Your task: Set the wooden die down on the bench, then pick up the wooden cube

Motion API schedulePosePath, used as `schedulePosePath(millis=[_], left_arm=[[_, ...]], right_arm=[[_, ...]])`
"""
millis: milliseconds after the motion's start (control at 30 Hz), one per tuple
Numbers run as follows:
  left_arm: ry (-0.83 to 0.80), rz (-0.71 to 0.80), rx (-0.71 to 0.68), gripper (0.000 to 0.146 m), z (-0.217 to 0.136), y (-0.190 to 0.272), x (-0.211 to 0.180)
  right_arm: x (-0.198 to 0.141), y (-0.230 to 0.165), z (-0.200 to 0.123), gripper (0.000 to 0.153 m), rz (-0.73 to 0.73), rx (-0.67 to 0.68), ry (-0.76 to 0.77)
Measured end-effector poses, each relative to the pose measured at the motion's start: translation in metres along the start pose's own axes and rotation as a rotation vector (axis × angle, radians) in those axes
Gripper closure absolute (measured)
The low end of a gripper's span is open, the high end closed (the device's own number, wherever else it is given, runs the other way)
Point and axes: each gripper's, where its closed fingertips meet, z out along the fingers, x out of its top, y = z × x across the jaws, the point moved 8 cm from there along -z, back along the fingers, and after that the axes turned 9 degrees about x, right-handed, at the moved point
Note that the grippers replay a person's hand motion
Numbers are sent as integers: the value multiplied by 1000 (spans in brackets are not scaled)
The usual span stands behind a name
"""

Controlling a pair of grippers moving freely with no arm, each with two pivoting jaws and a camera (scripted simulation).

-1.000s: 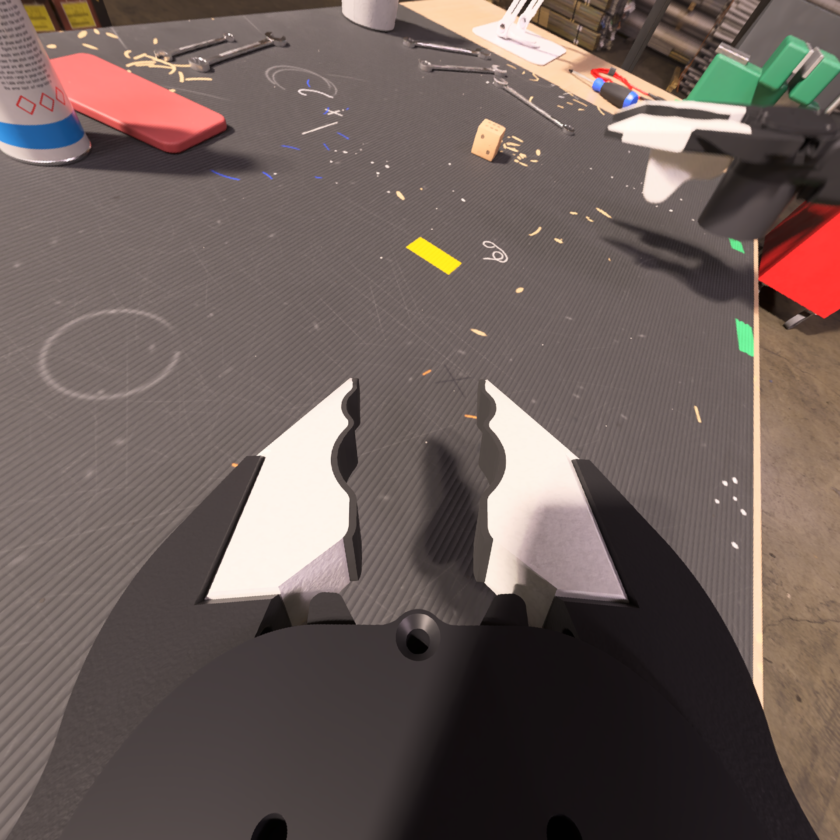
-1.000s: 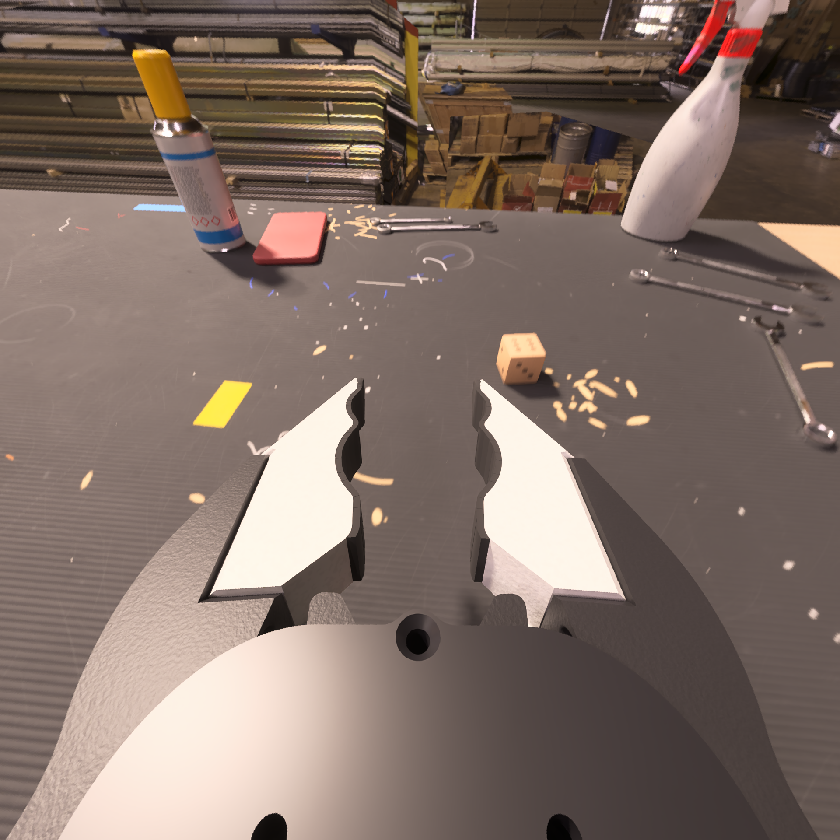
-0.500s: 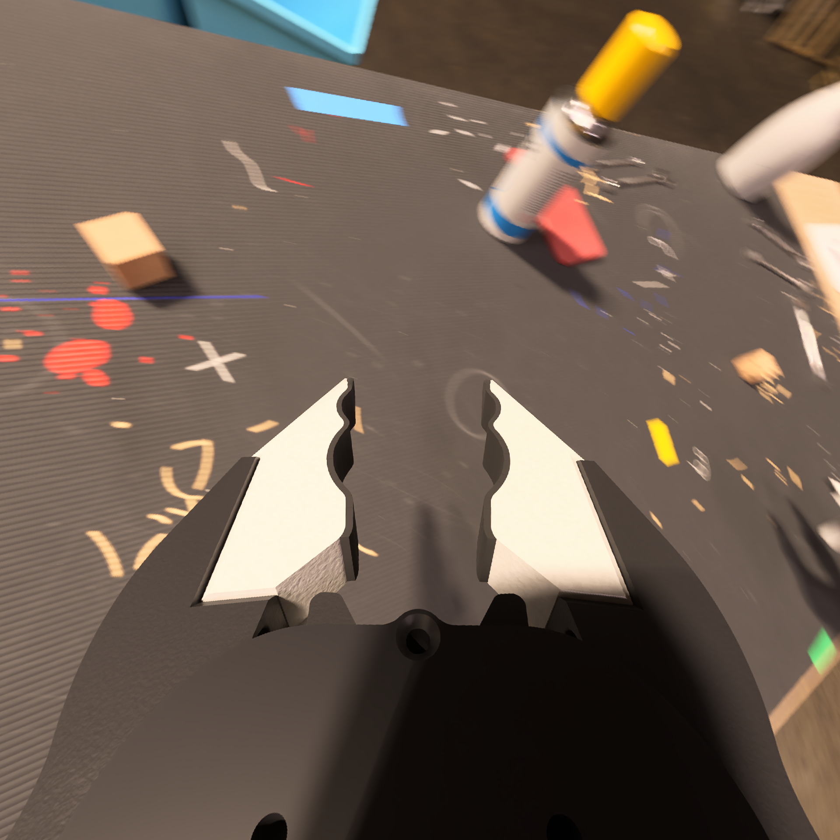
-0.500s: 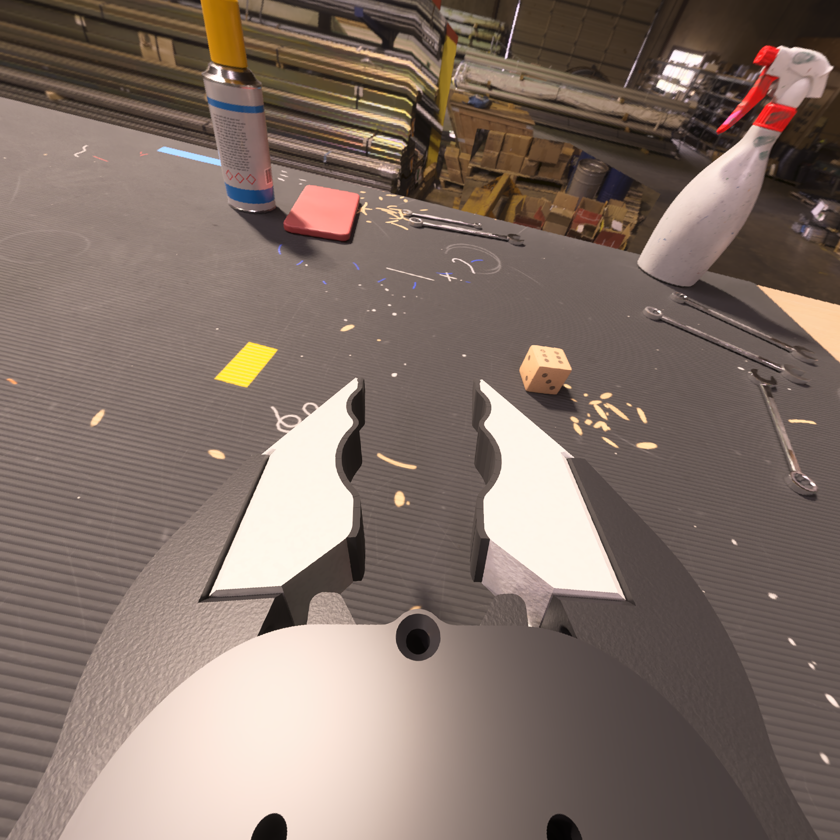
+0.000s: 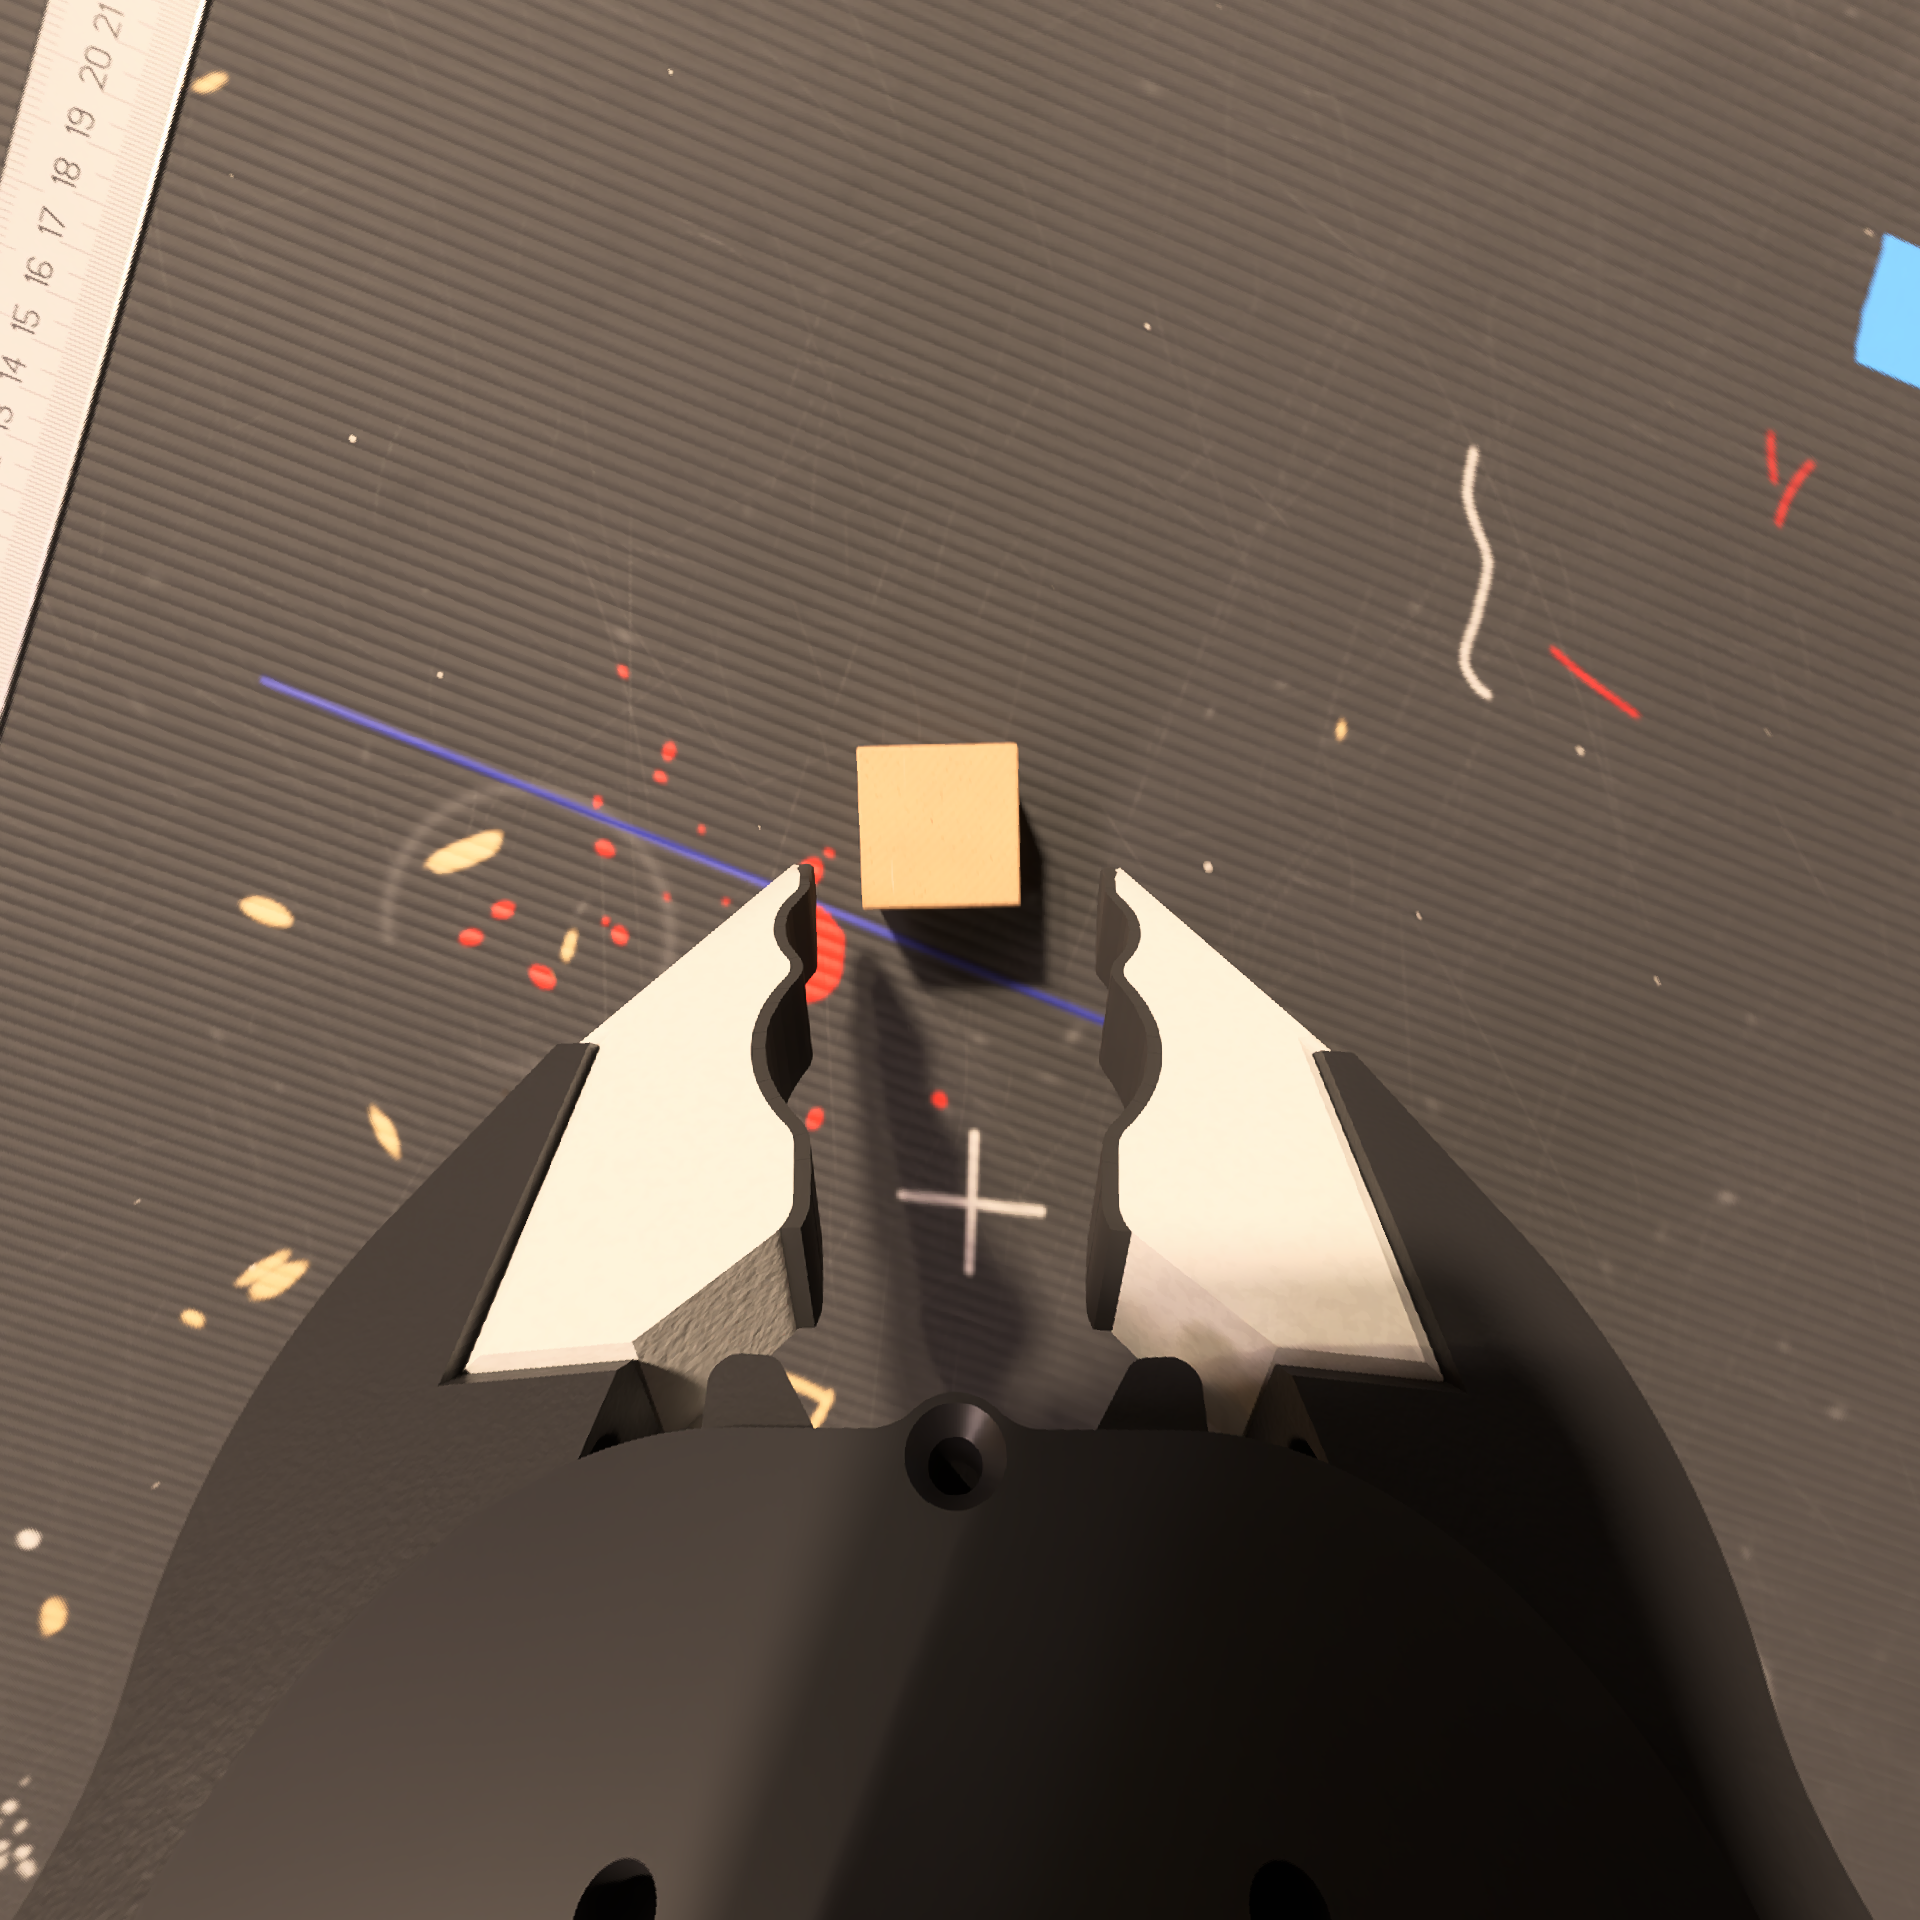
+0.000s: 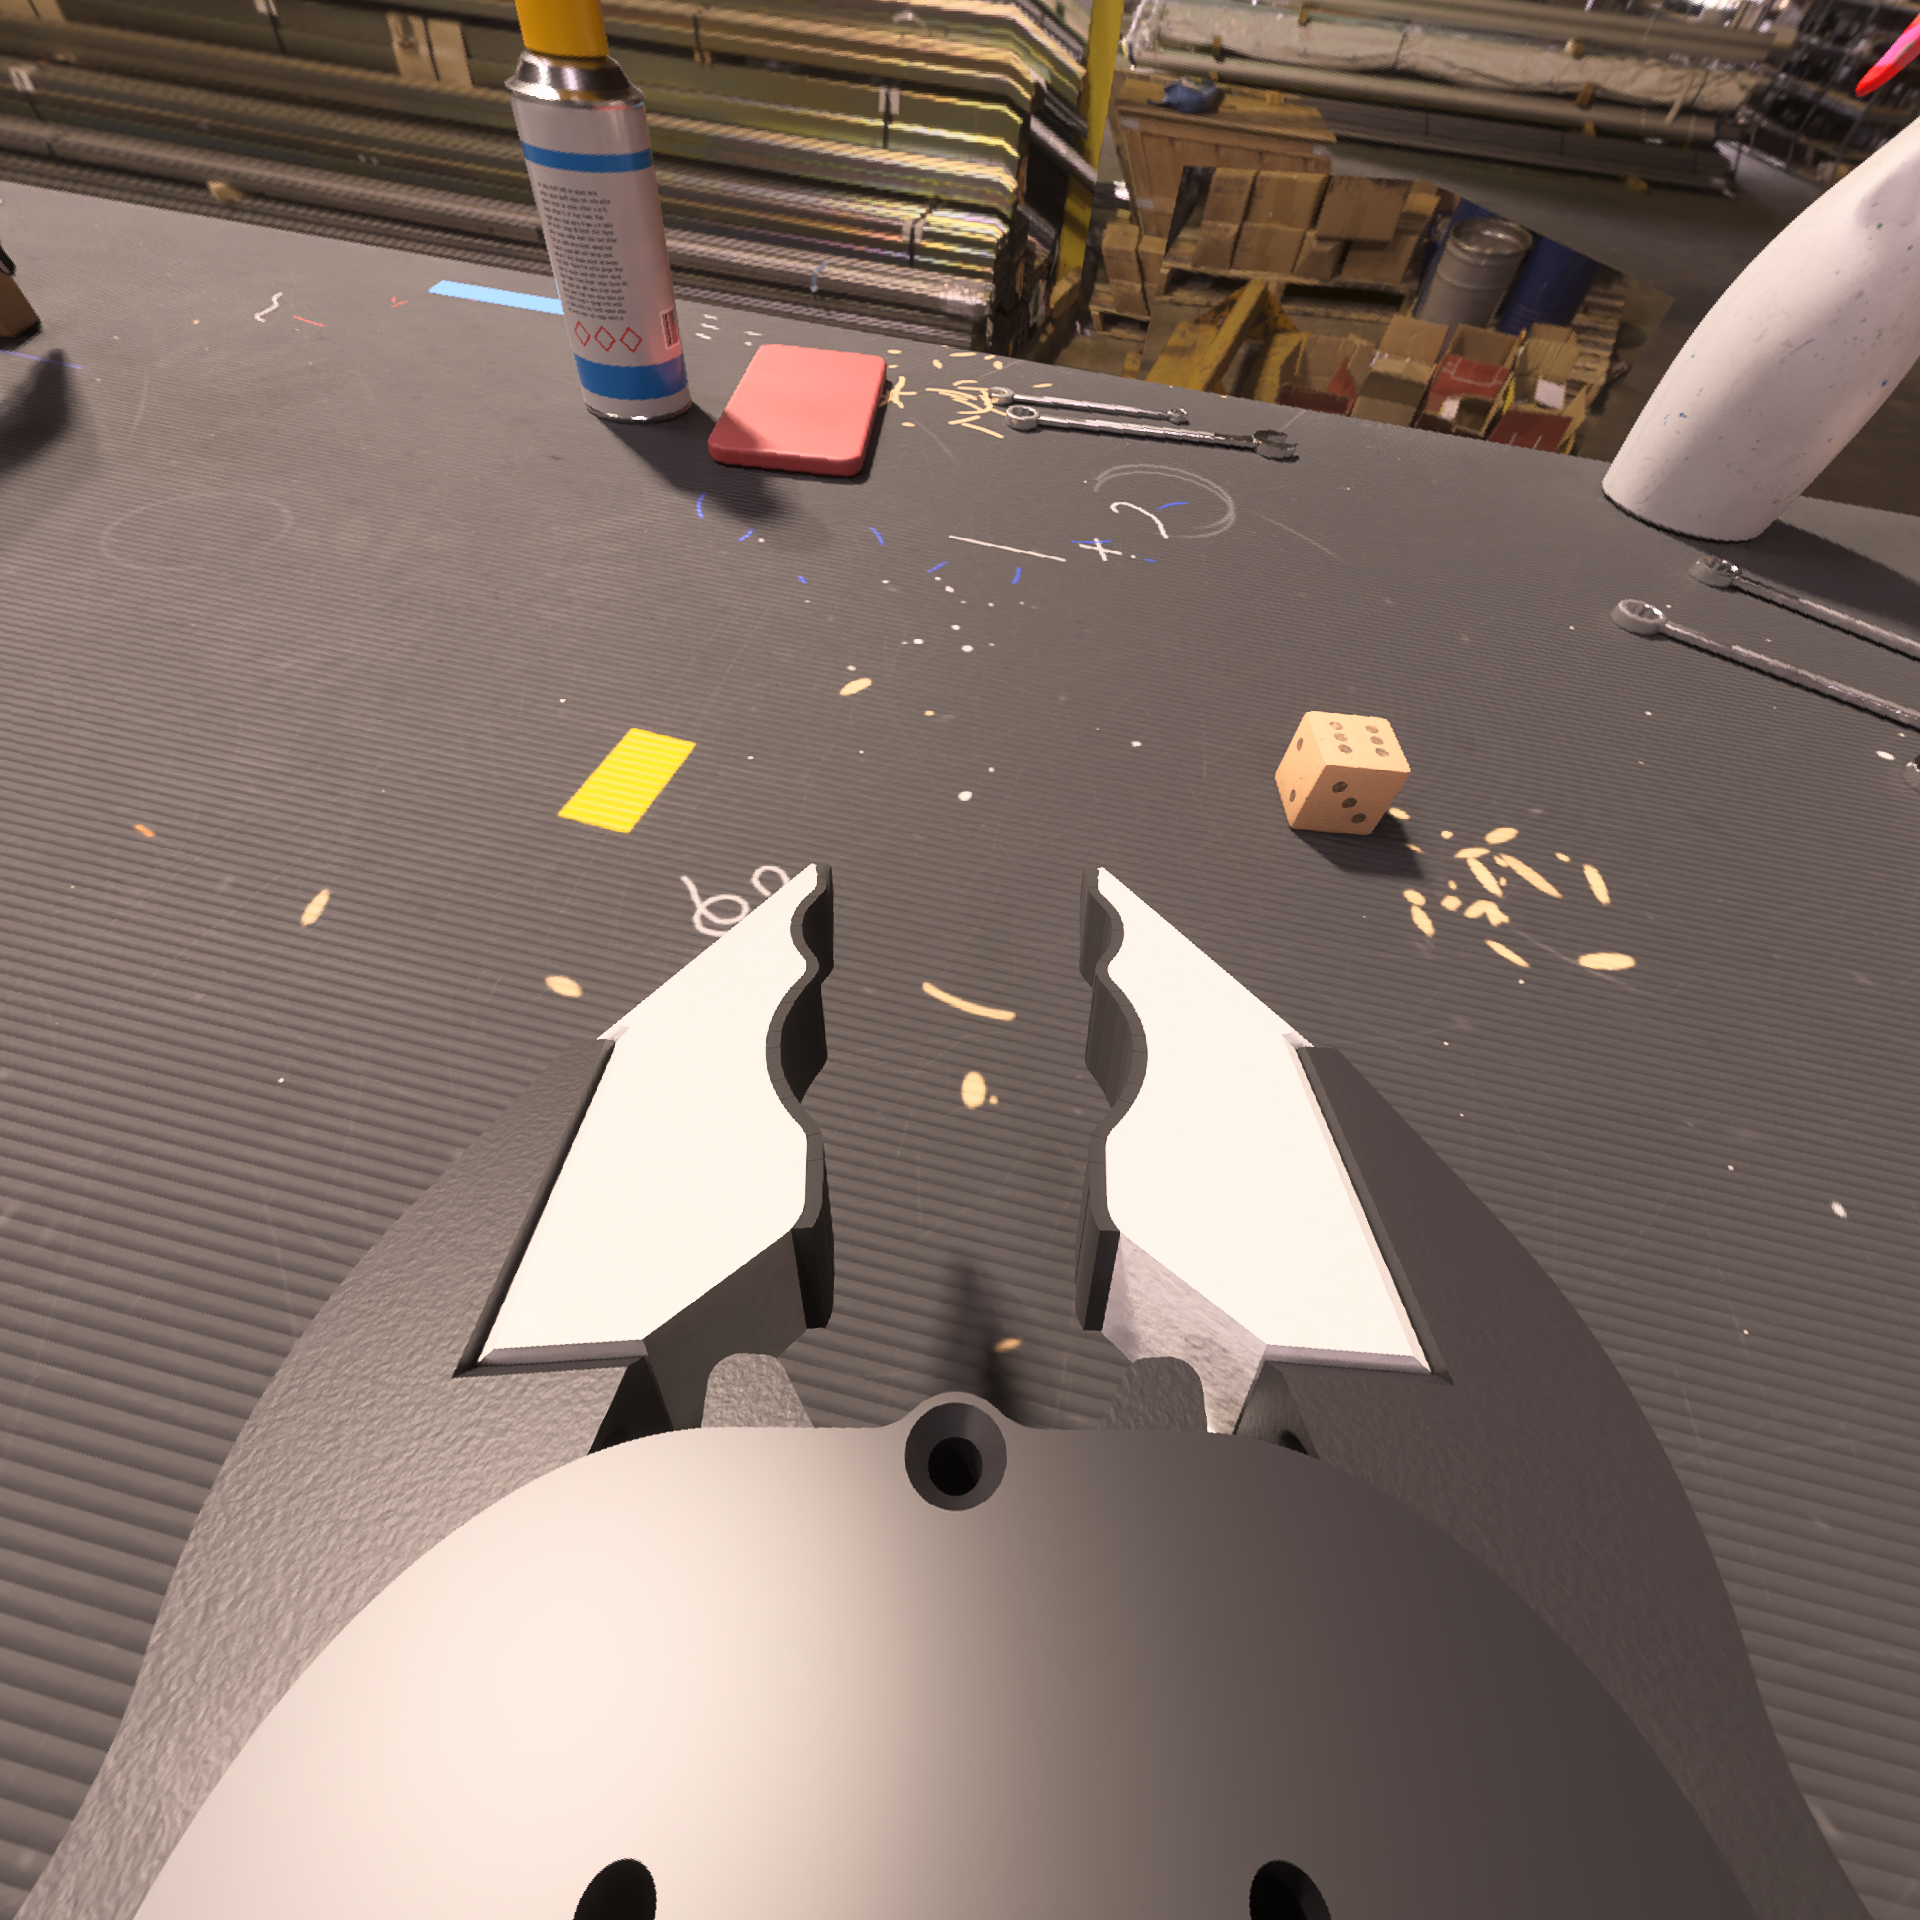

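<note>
- The left gripper (image 5: pixel 954 883) is seen pointed steeply down at the bench (image 5: pixel 1039 416), jaws spread wide and nothing held.
- The cube (image 5: pixel 938 825) is found at frame centre, resting on the bench just beyond the fingertips and in line with the gap between them; no contact is seen.
- A blue line (image 5: pixel 520 781) is noted running from centre left under the cube, with red spatter (image 5: pixel 540 940) to its left and a white cross (image 5: pixel 971 1205) between the fingers.
- A ruler (image 5: pixel 62 281) lies along the upper left edge; blue tape (image 5: pixel 1893 312) is cut off at the upper right.
- The right gripper (image 6: pixel 956 878) is seen low over the bench, jaws equally wide and empty.
- The die (image 6: pixel 1340 771) is recorded at centre right, resting on the bench, well apart from the fingertips, with wood chips (image 6: pixel 1507 894) just beside it on the lower right.
- Yellow tape (image 6: pixel 628 779) lies at centre left.
- A spray can (image 6: pixel 603 249) stands at upper centre left, a red pad (image 6: pixel 800 410) just beside it, and two wrenches (image 6: pixel 1132 421) to the right of the pad.
- A white bottle (image 6: pixel 1766 343) is partly seen at the upper right, two more wrenches lying below it.
</note>
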Motion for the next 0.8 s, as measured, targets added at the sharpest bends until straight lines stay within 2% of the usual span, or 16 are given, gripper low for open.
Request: schedulePosePath(millis=[67,133,167,333,400,467,633,700,800], left_arm=[[3,-18,11,95,9,0,2],[11,-43,0,111,15,-1,2],[21,-50,-14,114,15,-2,1],[68,23,-163,114,-11,-6,-11],[92,38,-333,114,-35,-10,-20],[136,66,-583,114,-68,-14,-31],[162,224,-1063,114,-151,-11,-79],[122,264,-1275,114,-179,3,-102],[-17,288,-1555,114,-208,35,-136]], right_arm=[[0,2,-1,105,8,-1,1],[-1,3,-1,105,17,0,0],[-1,4,-1,105,21,2,-1],[-1,4,-2,105,28,11,3],[1,3,-2,106,24,23,8],[4,0,-3,105,13,42,23],[12,-14,0,105,-102,63,58],[24,-27,5,104,-107,162,122],[49,-52,20,103,-129,382,177]])
